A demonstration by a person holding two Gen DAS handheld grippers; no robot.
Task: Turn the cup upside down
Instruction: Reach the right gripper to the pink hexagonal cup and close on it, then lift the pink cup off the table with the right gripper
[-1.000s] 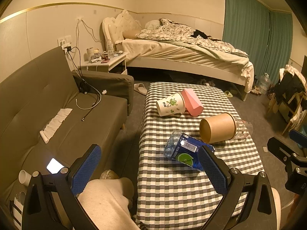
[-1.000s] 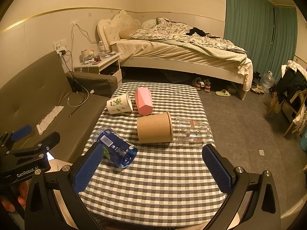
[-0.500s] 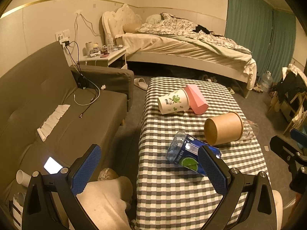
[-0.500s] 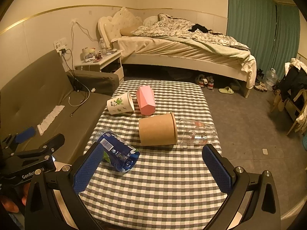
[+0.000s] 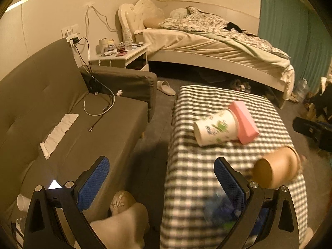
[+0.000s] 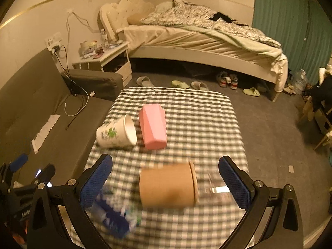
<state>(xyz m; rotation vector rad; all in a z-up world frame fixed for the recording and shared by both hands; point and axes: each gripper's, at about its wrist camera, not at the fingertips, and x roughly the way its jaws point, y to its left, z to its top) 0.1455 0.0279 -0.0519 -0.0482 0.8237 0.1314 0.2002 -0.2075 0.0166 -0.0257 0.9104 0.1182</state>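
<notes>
My right claw [image 6: 165, 178] hangs wide apart above the near part of the checkered worktop [image 6: 199, 112], gripping nothing, and the brown paper cup [image 6: 168, 185] lies on its side between the two blue pads, its mouth turned to my right. A clear cup [image 6: 215, 188], blurred, lies just beside that mouth. Farther off, the white cup with green print [image 6: 116, 133] lies on its side too, next to a pink box [image 6: 153, 126]. A blue-labelled bottle [image 6: 116, 220] lies near my left pad, smeared by blur. My left claw [image 5: 158, 179] is also wide and empty, held over the gap between the sofa [image 5: 68, 124] and the worktop's left edge. From that side the brown cup's base faces me.
</notes>
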